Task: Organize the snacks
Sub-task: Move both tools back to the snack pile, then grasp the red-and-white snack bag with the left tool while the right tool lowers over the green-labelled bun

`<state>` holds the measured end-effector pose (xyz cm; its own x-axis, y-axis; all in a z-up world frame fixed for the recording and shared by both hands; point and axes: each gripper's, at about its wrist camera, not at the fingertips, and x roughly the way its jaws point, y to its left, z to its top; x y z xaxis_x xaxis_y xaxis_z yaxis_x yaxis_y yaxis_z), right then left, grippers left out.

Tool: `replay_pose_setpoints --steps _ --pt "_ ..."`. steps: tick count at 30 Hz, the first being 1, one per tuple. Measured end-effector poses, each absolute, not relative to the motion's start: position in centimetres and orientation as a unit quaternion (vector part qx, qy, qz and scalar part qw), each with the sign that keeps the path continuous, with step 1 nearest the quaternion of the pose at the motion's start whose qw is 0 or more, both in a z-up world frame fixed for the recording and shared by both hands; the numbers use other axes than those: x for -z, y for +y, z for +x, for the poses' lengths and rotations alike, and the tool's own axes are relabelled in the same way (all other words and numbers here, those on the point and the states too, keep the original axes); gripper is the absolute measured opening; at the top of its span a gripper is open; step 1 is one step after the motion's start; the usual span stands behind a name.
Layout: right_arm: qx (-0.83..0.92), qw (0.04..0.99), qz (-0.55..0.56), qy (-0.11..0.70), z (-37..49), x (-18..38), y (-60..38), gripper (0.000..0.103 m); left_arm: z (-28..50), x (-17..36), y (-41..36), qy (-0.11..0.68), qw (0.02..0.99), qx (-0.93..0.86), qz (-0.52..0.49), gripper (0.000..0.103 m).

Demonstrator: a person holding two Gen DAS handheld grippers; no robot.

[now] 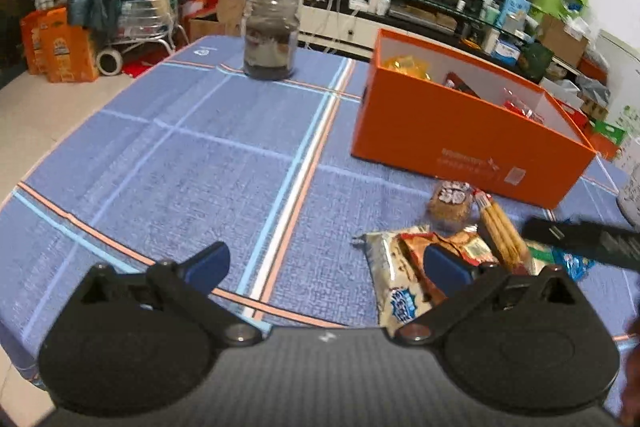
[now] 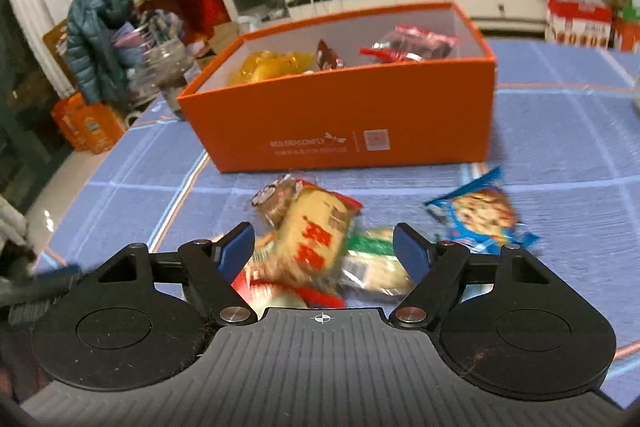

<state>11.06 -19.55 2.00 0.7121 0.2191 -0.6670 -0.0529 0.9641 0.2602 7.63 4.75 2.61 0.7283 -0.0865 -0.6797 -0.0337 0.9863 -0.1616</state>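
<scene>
- The snacks lie in a loose heap on the blue-checked counter (image 2: 560, 131), just in front of the orange box (image 2: 340, 115), which is open at the top.
- The right gripper (image 2: 324, 247) hangs over the heap with its jaws apart and nothing between them; the yellow packet with red characters (image 2: 316, 239) sits right under the gap.
- The left gripper (image 1: 322, 267) is also spread wide and empty, to the left of the pile over bare cloth.
- Handling, as I judge it: the packets look light, film-wrapped and slick, with brittle biscuits inside, so a gentle pinch across the middle or on a crimped end seam seems safest.
- The yellow packet lies on top of its neighbours, so it looks like the easiest to take without dragging others.
- Count outside the box: about six, namely the yellow packet, a green-and-white one (image 2: 372, 263), a blue cookie packet (image 2: 480, 215), a small round brown cake (image 2: 274, 201), a biscuit-stick pack (image 1: 502, 231) and a long pale packet (image 1: 394, 279).
- Inside the box: at least three, one yellow bag (image 2: 272, 65), one dark brown wrapper (image 2: 328, 55) and one red-and-clear packet (image 2: 408, 45).
- One glass jar (image 1: 272, 35) stands apart at the far edge of the counter.
</scene>
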Motion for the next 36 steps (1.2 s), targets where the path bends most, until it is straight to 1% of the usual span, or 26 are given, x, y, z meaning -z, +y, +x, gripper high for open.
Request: replay_pose_setpoints --steps 2,3,4,5,6,7,8,9,11,18,22,23,24,25,26,27,28,30,32,36 --pt "-0.072 0.912 0.121 0.385 12.5 -1.0 -19.1 0.068 7.6 -2.4 4.7 0.373 0.925 0.023 -0.075 0.102" --pt "-0.069 0.905 0.112 0.404 13.5 -0.3 -18.6 0.069 7.7 -2.3 4.4 0.376 0.924 0.025 -0.072 0.102" --pt "-0.062 0.904 0.091 0.413 13.9 0.4 -18.0 0.068 7.8 -2.3 4.3 0.379 0.922 0.026 -0.070 0.102" --pt "-0.047 0.910 0.044 0.409 13.9 0.4 -17.1 0.064 7.9 -2.1 4.3 0.383 0.921 0.029 -0.070 0.102" --pt "-0.036 0.911 0.011 0.410 13.7 0.4 -16.4 0.055 8.0 -2.0 4.2 0.387 0.919 0.031 -0.071 0.102" --pt "-0.033 0.912 0.003 0.408 13.2 0.1 -16.3 0.047 7.9 -1.9 4.1 0.390 0.918 0.031 -0.071 0.102" --pt "-0.038 0.911 0.003 0.412 12.7 -0.2 -16.5 0.032 8.0 -1.9 4.0 0.392 0.917 0.033 -0.072 0.102" --pt "-0.039 0.909 -0.007 0.414 12.1 -0.4 -16.8 0.029 8.0 -1.9 3.8 0.392 0.916 0.036 -0.073 0.102" --pt "-0.018 0.912 -0.038 0.408 10.7 -0.7 -17.6 0.028 8.1 -2.1 3.3 0.389 0.917 0.042 -0.071 0.102" --pt "-0.041 0.914 -0.042 0.401 6.4 -1.4 -20.9 0.028 7.9 -1.8 0.5 0.393 0.916 0.068 -0.047 0.102" --pt "-0.092 0.897 -0.038 0.432 6.5 -1.0 -21.3 0.029 8.1 -1.2 -0.7 0.403 0.911 0.081 -0.046 0.102" --pt "-0.105 0.897 -0.025 0.428 6.3 -1.1 -21.7 0.031 8.1 -1.2 -1.0 0.403 0.911 0.081 -0.042 0.102" --pt "-0.109 0.900 -0.006 0.422 6.1 -1.5 -22.4 0.039 8.1 -1.0 -1.2 0.404 0.911 0.080 -0.038 0.102" --pt "-0.102 0.906 0.011 0.410 6.2 -2.1 -23.1 0.044 8.1 -0.9 -1.4 0.405 0.910 0.080 -0.036 0.102" --pt "-0.089 0.915 0.029 0.392 6.0 -2.7 -24.1 0.059 8.2 -0.8 -1.6 0.407 0.909 0.078 -0.037 0.102" --pt "-0.060 0.926 0.047 0.370 5.8 -3.4 -25.6 0.070 8.3 -0.7 -1.8 0.408 0.909 0.076 -0.039 0.102" --pt "-0.033 0.932 0.057 0.355 5.8 -3.9 -26.7 0.071 8.3 -0.7 -1.9 0.409 0.909 0.075 -0.041 0.102" --pt "0.006 0.936 0.064 0.346 5.9 -4.1 -28.5 0.068 8.4 -0.7 -2.5 0.405 0.910 0.073 -0.042 0.102" --pt "0.008 0.933 0.067 0.354 6.1 -3.6 -29.7 0.063 8.2 -0.8 -3.0 0.399 0.913 0.070 -0.043 0.102" --pt "-0.005 0.923 0.070 0.379 6.6 -2.2 -30.3 0.061 7.6 -0.5 -4.2 0.392 0.916 0.064 -0.058 0.102"
